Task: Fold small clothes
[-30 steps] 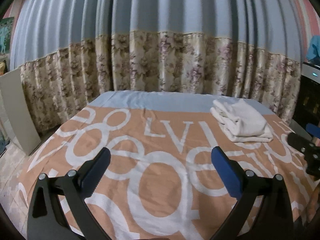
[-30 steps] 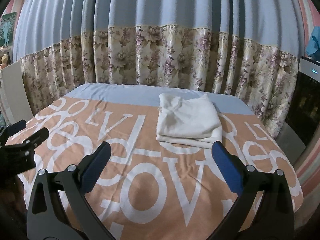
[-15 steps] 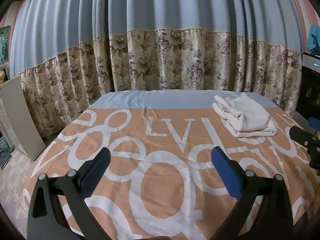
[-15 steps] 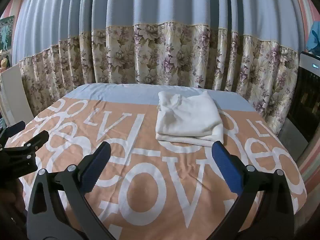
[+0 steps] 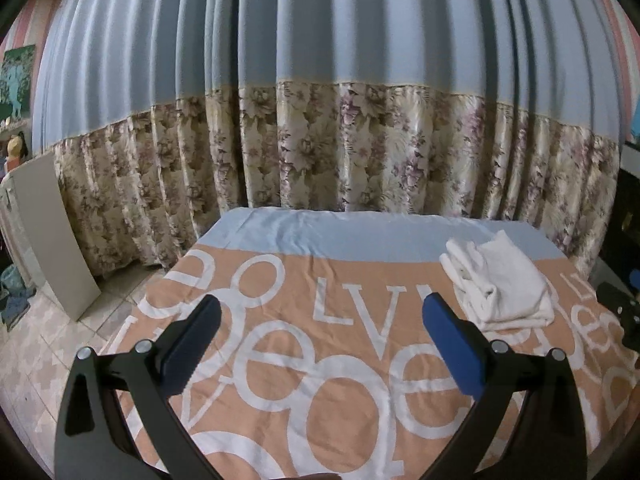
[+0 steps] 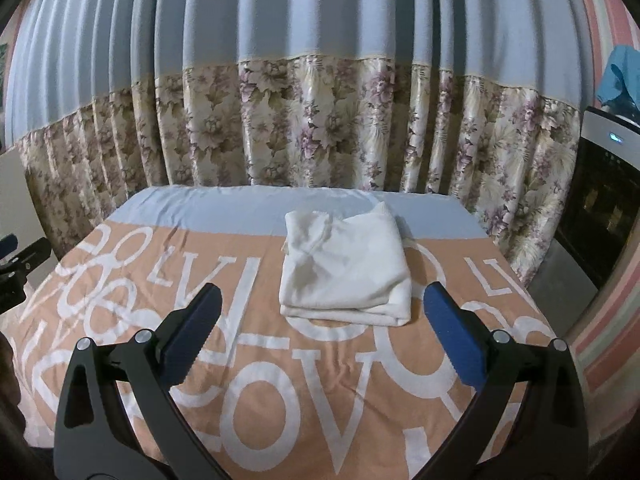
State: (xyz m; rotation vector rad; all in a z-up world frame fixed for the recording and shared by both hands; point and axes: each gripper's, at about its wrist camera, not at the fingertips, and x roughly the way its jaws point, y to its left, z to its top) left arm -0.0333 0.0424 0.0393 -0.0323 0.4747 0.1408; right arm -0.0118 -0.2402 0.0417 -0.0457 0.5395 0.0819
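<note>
A white garment (image 6: 346, 266) lies folded into a neat stack on the bed, toward the far right side; it also shows in the left wrist view (image 5: 498, 282). My right gripper (image 6: 320, 332) is open and empty, held above the bed just in front of the stack. My left gripper (image 5: 320, 334) is open and empty, over the middle of the bed, left of the stack. The right gripper's tip shows at the right edge of the left wrist view (image 5: 622, 312). The left gripper's tip shows at the left edge of the right wrist view (image 6: 20, 264).
The bed carries an orange sheet with large white letters (image 6: 280, 380) and a blue band at the far end (image 5: 340, 232). Blue and floral curtains (image 5: 340, 140) hang behind it. A grey board (image 5: 52, 236) leans at the left. A dark appliance (image 6: 600, 200) stands at the right.
Both grippers have pulled back and risen a little from the bed, so the folded stack looks smaller and farther. Both stay open and empty. The stack has not moved.
</note>
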